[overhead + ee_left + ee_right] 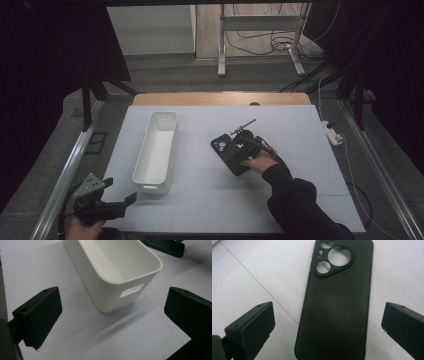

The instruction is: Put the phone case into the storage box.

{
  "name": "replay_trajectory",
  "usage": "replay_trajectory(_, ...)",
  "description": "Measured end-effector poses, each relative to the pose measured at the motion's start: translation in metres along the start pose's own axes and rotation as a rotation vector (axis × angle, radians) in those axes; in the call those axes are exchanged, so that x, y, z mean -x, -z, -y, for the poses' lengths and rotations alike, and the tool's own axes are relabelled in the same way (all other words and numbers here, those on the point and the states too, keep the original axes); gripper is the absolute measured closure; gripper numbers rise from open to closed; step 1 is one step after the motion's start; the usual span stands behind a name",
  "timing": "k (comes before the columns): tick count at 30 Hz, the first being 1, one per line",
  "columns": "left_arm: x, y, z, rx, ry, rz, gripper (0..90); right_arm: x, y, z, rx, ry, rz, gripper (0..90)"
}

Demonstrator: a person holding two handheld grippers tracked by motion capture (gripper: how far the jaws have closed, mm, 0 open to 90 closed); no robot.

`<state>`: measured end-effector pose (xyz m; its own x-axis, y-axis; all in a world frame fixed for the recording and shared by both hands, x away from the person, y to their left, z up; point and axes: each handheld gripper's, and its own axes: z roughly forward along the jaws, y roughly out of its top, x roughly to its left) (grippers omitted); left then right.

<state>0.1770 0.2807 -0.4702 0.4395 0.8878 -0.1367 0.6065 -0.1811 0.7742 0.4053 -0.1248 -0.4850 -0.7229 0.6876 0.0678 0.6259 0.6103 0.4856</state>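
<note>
Both pairs of my fingers stand wide apart and grip nothing. On my right gripper [328, 327] the two black pads [252, 327] flank a black phone case [337, 305] without touching it; white table shows between each pad and the case's long edges. That case lies flat, back side up, with its camera cutouts at the far end from me. From the high view it sits right of centre on the white table [300, 200], slanted, with my right hand [257, 161] and gripper over its near end. My left gripper [112, 322] hovers at the table's near left corner, its pads [37, 317] spread over bare surface and aimed at the short end of a white plastic bin [112, 270]. A slot handle is cut in that end wall, and the bin's inside looks empty as far as I can see. This long, narrow bin stands left of centre, running near to far, well apart from the case.
</note>
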Motion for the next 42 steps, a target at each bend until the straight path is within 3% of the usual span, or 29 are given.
replay_trajectory(23, 0.000, 0.000, 0.000, 0.001, -0.001, 0.001, 2.2, 0.003, -0.031, 0.012, -0.068, 0.019, 0.063, 0.0)
replay_trajectory(28, 0.000, 0.000, 0.000, 0.000, -0.002, 0.000, 2.2, -0.001, -0.033, 0.012, -0.075, 0.050, 0.099, 0.0)
replay_trajectory(37, 0.000, 0.000, 0.000, -0.001, -0.004, -0.004, 2.2, -0.001, -0.033, 0.014, -0.065, 0.048, 0.099, 0.0)
replay_trajectory(40, 0.000, 0.001, 0.000, 0.002, -0.003, -0.001, 2.1, -0.003, -0.030, 0.013, -0.068, 0.046, 0.102, 9.5)
replay_trajectory(42, 0.000, 0.001, 0.001, 0.003, -0.003, -0.003, 2.1, -0.002, -0.028, 0.013, -0.069, 0.045, 0.102, 11.1)
